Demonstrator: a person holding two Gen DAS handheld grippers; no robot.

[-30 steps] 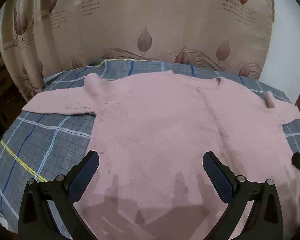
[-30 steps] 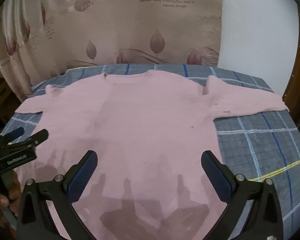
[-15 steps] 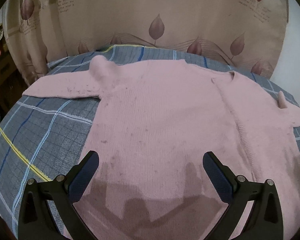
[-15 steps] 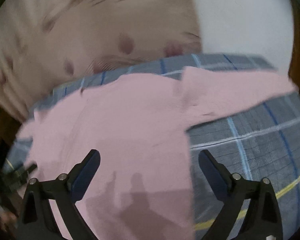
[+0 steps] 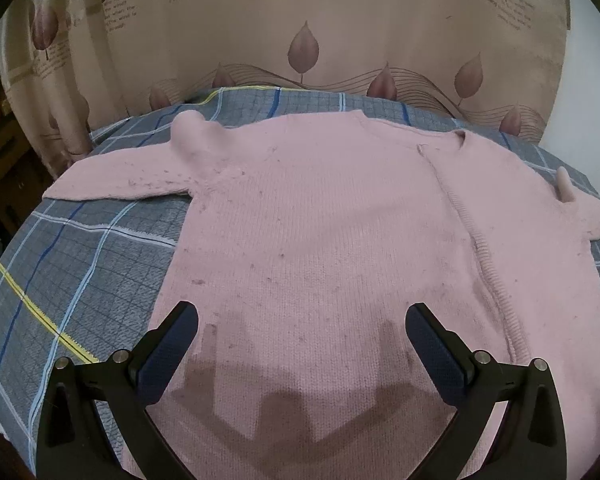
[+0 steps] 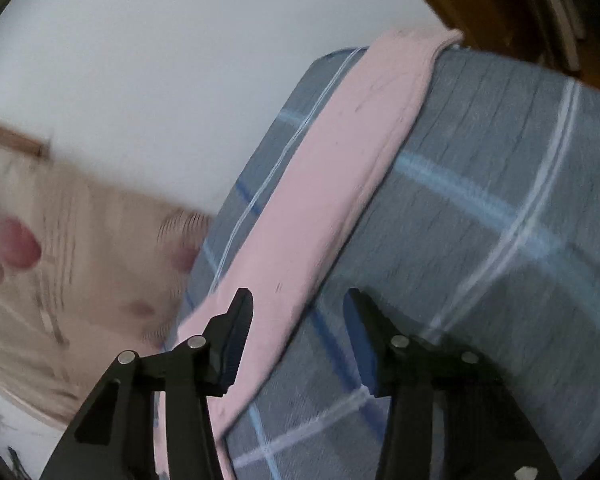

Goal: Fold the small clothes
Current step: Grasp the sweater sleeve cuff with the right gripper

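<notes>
A pink knitted sweater (image 5: 320, 220) lies flat, front up, on a grey-blue plaid blanket (image 5: 80, 280), both sleeves spread out sideways. My left gripper (image 5: 302, 316) hovers open over the sweater's lower body with nothing between its fingers. In the blurred, tilted right wrist view, the sweater's right sleeve (image 6: 340, 168) runs along the blanket's (image 6: 500, 160) edge. My right gripper (image 6: 298, 300) is over that sleeve near its inner end. Its jaws are closing, with the sleeve's edge lying between them, and the pads are not pressing on it.
A beige curtain (image 5: 300, 20) with leaf prints hangs behind the bed. A white wall (image 6: 140, 60) and brown wooden furniture (image 6: 480, 0) stand past the blanket's right edge. Bare blanket shows left of the sweater's body.
My right gripper has swung to the right, rolled over and come down by the right sleeve, and its jaws have narrowed. The left gripper has stayed open over the sweater's body.
</notes>
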